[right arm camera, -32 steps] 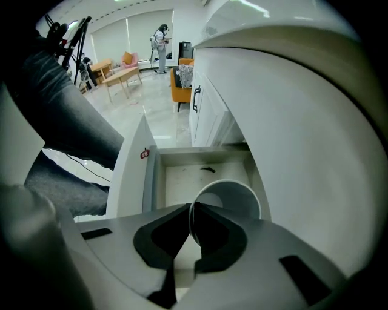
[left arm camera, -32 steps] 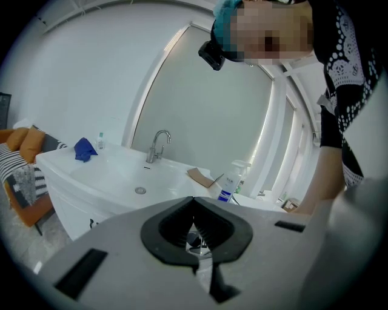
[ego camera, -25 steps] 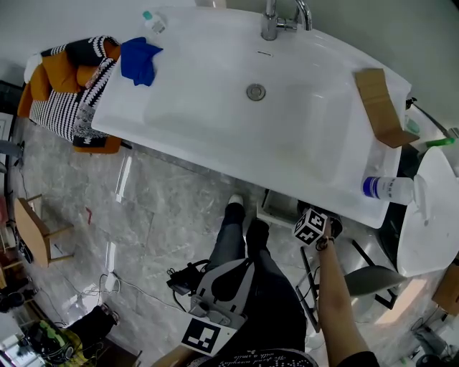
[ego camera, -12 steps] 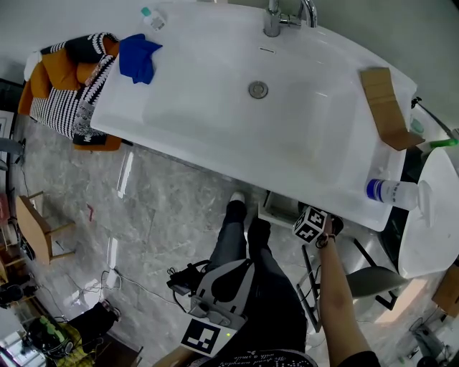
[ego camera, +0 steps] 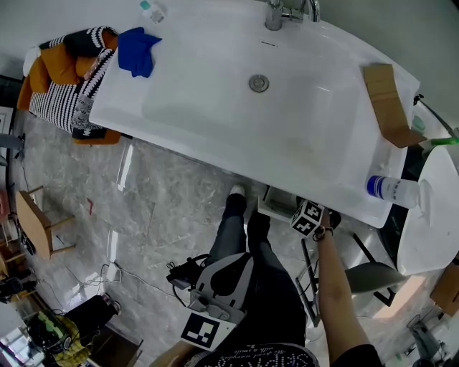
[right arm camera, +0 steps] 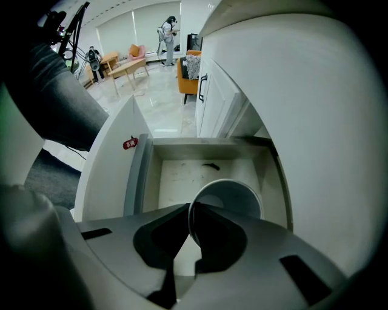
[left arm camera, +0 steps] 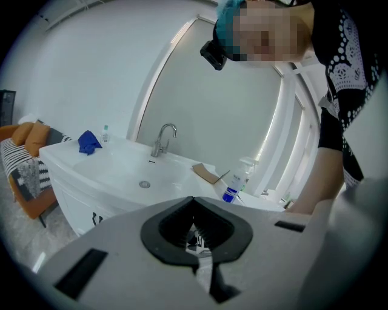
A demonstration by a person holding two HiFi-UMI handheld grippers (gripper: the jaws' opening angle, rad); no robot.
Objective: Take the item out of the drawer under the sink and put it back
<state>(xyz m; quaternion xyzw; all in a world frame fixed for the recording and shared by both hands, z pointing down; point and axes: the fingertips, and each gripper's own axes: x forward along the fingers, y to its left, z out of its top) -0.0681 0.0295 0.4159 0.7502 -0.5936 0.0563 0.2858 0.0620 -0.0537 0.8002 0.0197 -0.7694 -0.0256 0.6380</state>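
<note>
In the right gripper view my right gripper (right arm camera: 189, 209) points steeply down, shut on the rim of a white paper cup (right arm camera: 233, 200). The cup hangs over the open white drawer (right arm camera: 182, 172), whose floor is bare apart from a small dark scrap (right arm camera: 211, 165). The head view shows the right gripper (ego camera: 308, 218) by its marker cube at the sink's front edge, over the drawer (ego camera: 276, 206); the cup is hidden there. My left gripper (ego camera: 226, 279) is held low by the person's legs. Its jaws (left arm camera: 193, 198) meet with nothing between them, and it faces the white sink (left arm camera: 121, 169).
The sink (ego camera: 215, 136) carries a blue cloth (ego camera: 135, 50), a brown cardboard piece (ego camera: 391, 104), a spray bottle (ego camera: 391, 188) and a tap (ego camera: 276, 14). An orange chair with a striped cloth (ego camera: 68, 79) stands left. A metal frame (ego camera: 312, 279) stands by the right arm.
</note>
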